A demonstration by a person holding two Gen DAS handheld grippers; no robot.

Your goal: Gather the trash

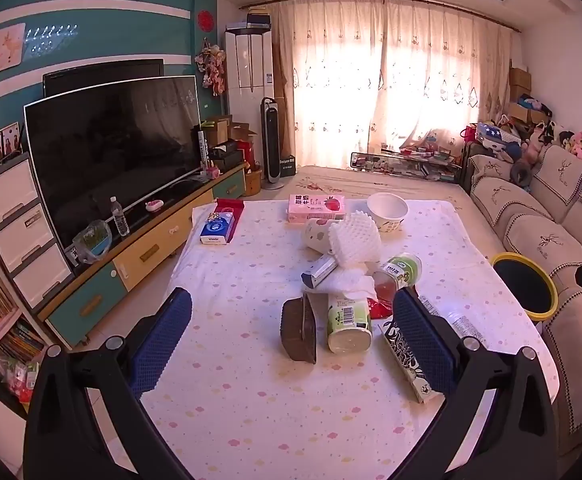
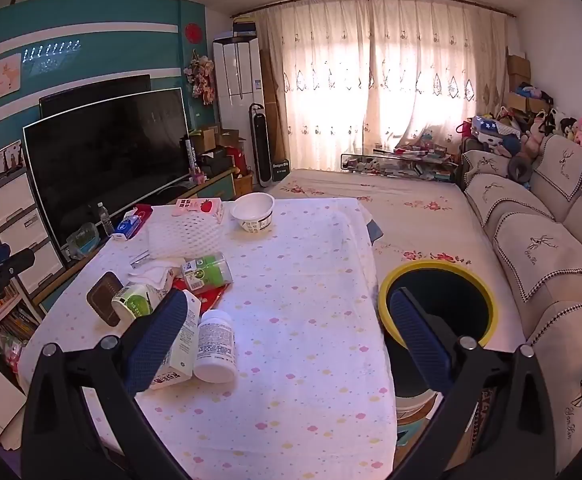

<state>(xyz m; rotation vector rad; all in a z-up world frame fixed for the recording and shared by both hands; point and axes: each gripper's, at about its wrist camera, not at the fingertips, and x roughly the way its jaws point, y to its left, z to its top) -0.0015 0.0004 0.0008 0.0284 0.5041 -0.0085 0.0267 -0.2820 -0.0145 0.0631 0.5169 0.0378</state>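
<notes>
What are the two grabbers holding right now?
Nothing. The left gripper and the right gripper both have their jaws wide open above the table, gripping none of the trash.

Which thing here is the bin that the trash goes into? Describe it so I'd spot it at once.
Find the table with the spotted cloth, then look between its edge and the beige sofa. The bin stands there on the floor: round, dark inside, with the only bright yellow rim around.

A teal wall with white stripes is seen on the left, with two dark television screens set before it on a low cabinet. Strong daylight is filtered through pale embroidered curtains at the far window. A beige sofa is placed along the right, and the table is covered by a dotted cloth.
</notes>
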